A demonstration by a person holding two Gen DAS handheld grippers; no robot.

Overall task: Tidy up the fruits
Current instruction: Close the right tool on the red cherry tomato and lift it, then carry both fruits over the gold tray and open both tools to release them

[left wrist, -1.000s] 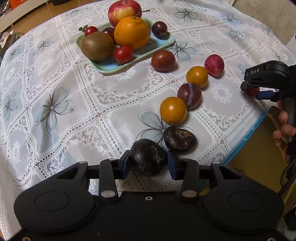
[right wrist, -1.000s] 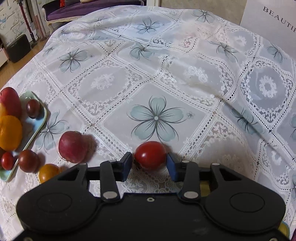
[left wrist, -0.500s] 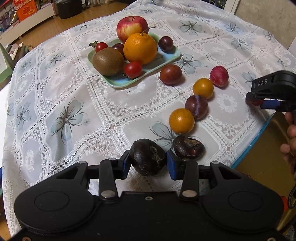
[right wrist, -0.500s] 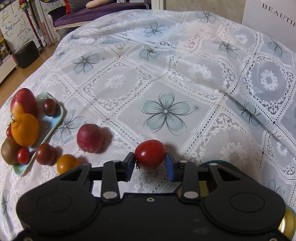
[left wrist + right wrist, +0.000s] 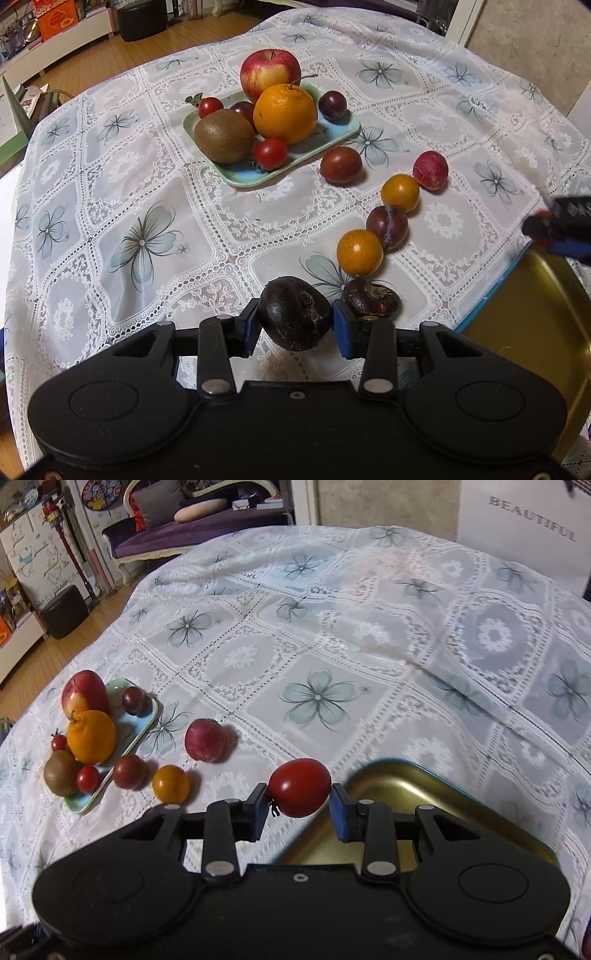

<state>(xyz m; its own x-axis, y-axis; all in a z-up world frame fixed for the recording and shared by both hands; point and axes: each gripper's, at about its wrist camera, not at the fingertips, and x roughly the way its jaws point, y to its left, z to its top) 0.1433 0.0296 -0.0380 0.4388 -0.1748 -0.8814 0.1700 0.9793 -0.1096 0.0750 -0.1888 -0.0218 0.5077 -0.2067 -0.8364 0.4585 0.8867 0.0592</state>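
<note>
Both fruits are now hanging clear of the desk (image 5: 110,206); a second ago they were sitting on the lace cloth between the pads. The left gripper (image 5: 295,325) is clamping a dark fruit (image 5: 294,313), and the right gripper (image 5: 298,805) is clamping a red tomato (image 5: 299,787), which is now hovering just at the near corner of the gold tray (image 5: 436,797), a tray that was not in its view before. I judge both are being carried toward that tray for sorting (the small loose fruits seem to be going there).

The dark fruit is looking wrinkled, almost black, with a rough crusty patch near its top, so it is probably soft and bruising easily. The tomato is looking smooth, glossy and firm, with a small dark stem stub showing on its left side.

Relative to the gold tray (image 5: 535,325), a matching dark wrinkled fruit (image 5: 371,303) is lying just beside its left edge, and a line of orange and purple fruits is trailing away from it toward the blue plate (image 5: 347,127), well apart.
</note>
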